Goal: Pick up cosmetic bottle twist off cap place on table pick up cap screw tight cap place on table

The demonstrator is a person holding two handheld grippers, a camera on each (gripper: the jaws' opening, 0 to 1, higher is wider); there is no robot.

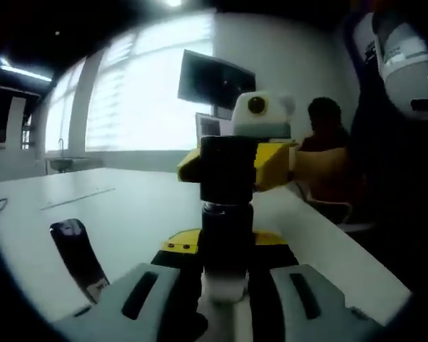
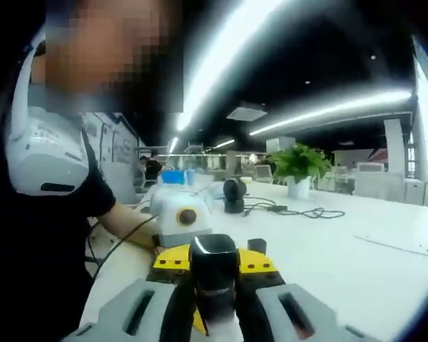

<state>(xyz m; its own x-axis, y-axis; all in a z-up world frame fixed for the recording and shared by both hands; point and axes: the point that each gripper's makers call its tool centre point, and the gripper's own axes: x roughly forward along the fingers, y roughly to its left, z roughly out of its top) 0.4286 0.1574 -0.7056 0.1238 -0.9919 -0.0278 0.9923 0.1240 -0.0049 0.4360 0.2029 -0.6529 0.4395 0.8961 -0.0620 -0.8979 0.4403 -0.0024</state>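
Jaws of the left gripper, seen in the left gripper view, are closing tightly on the pale lower end of a black cosmetic bottle, with no gap showing on either side. The bottle is standing up from these jaws, clear of the white table. Its broad black cap is sitting on the far end, and the yellow-bodied right gripper is facing the camera and flanking that cap on both sides. A glossy black oblong object is lying on the table to the left of the jaws; what it is cannot be told. A dark flat monitor is standing beyond the table in front of bright windows, and a seated person is showing as a silhouette beside it.

Turning to the right gripper view, the right gripper is pressing its grey jaws against the near end of the same bottle, again with no gap visible. The left gripper is gripping the bottle from the opposite side, its yellow body showing on both sides of the glossy black end. The bottle is being held over the table. A person's forearm is reaching in behind the left gripper. A green potted plant, a loose black cable and a small round black device are resting farther back on the table.
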